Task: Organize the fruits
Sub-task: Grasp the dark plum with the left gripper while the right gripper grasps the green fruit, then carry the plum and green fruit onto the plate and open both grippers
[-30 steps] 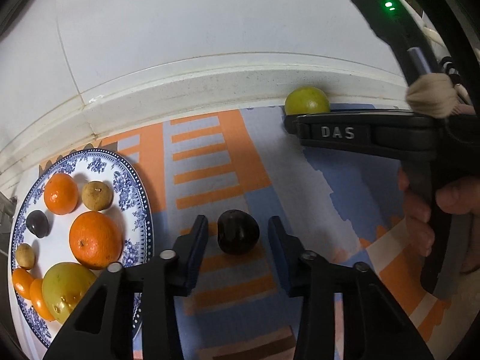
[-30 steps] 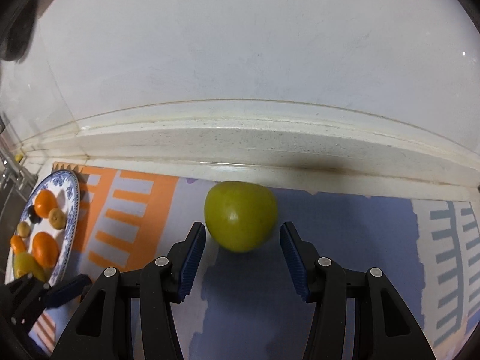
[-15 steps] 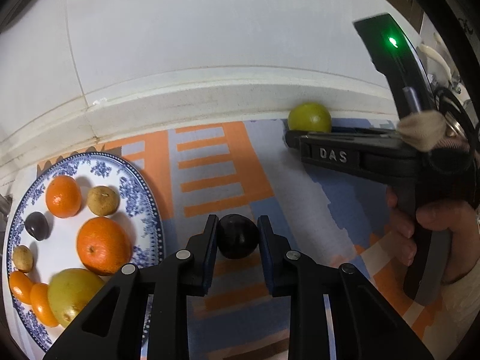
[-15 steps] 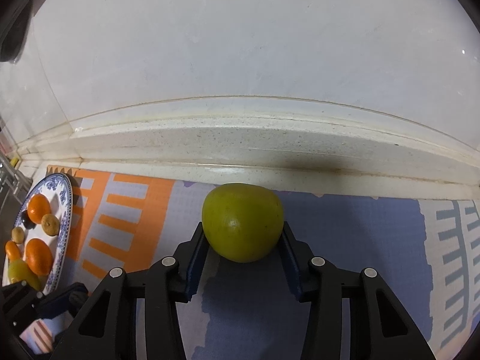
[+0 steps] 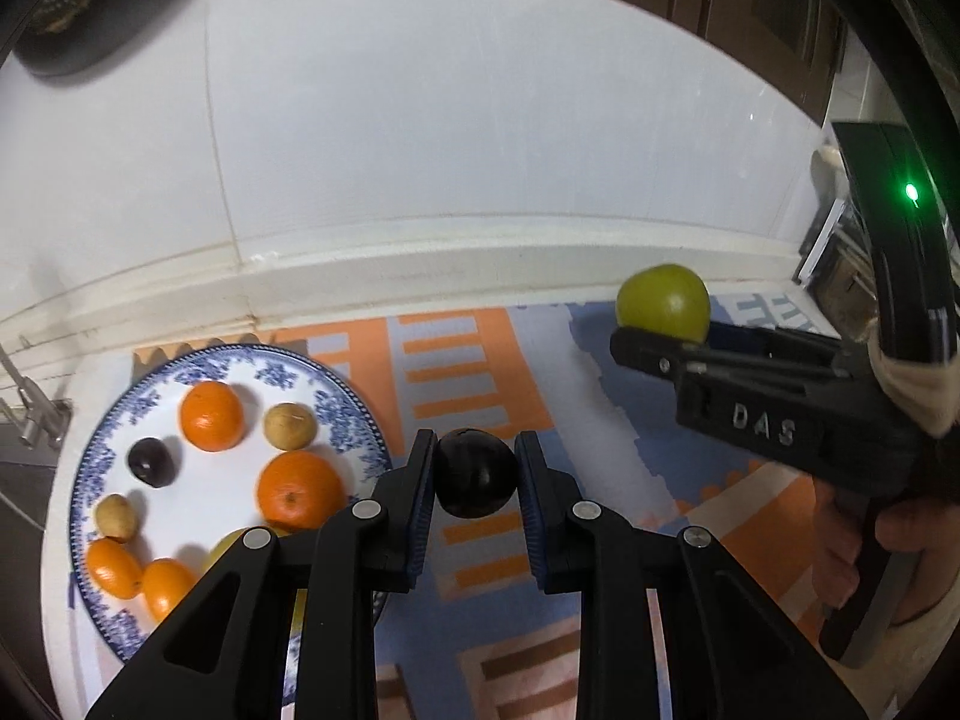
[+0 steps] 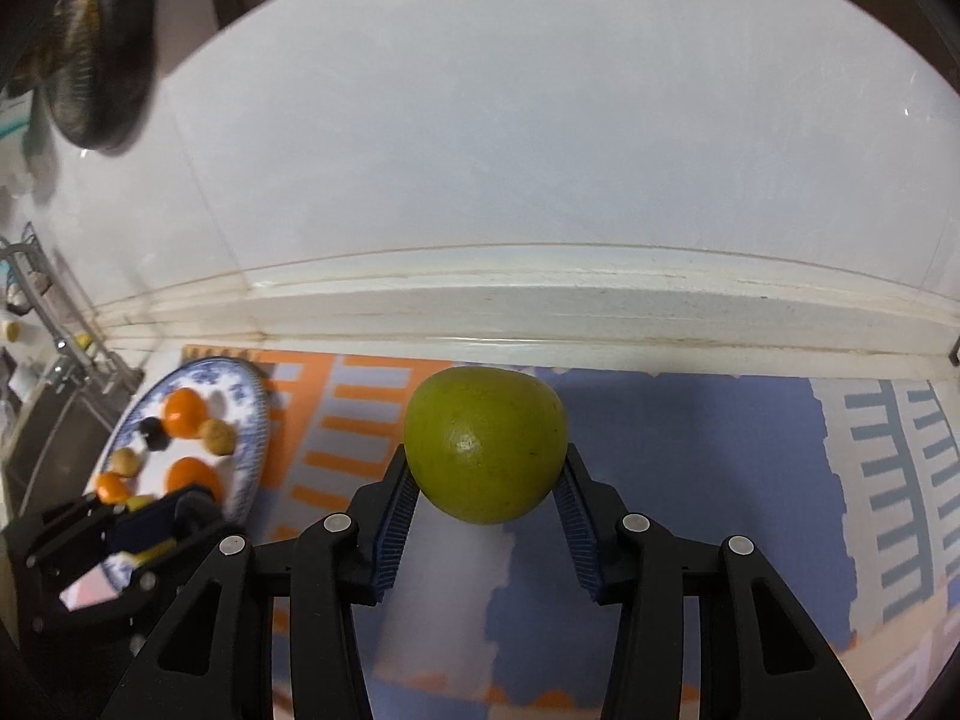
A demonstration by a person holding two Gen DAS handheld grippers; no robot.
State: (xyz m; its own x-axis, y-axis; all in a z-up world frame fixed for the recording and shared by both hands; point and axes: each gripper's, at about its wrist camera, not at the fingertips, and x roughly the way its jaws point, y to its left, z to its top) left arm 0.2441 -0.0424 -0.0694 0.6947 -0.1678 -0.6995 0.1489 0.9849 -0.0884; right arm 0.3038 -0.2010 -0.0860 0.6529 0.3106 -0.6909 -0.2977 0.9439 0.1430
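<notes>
Black two-finger left gripper [image 5: 475, 474] has its blue-padded fingers [image 5: 420, 480] pressed tight on either side of a small, dark, almost black round fruit [image 5: 475, 473], which hangs clear above the orange, blue and grey patterned mat [image 5: 468, 372]. Just to its left sits the blue-and-white patterned round plate [image 5: 354, 414], resting on the white countertop near the pale wall ledge [image 5: 420, 276]. On the plate lie two round oranges [image 5: 211, 416], two little tan-brown fruits [image 5: 289, 426], another small dark fruit [image 5: 151, 462], a pair of small oval orange fruits [image 5: 114, 567] and a yellowish fruit partly hidden behind the gripper's arm.

Over on the right, the black right gripper [image 6: 485, 480] is clamped on a large round green fruit [image 6: 485, 443], its ribbed blue pads [image 6: 396, 510] touching both flanks; the jaws stand only as wide as the fruit. That green fruit is held above the blue part of the mat, close to the ledge and well apart from the plate. A person's hand [image 5: 864, 546] wraps the right gripper's handle, and a green light [image 5: 911, 191] glows on its upper body.
</notes>
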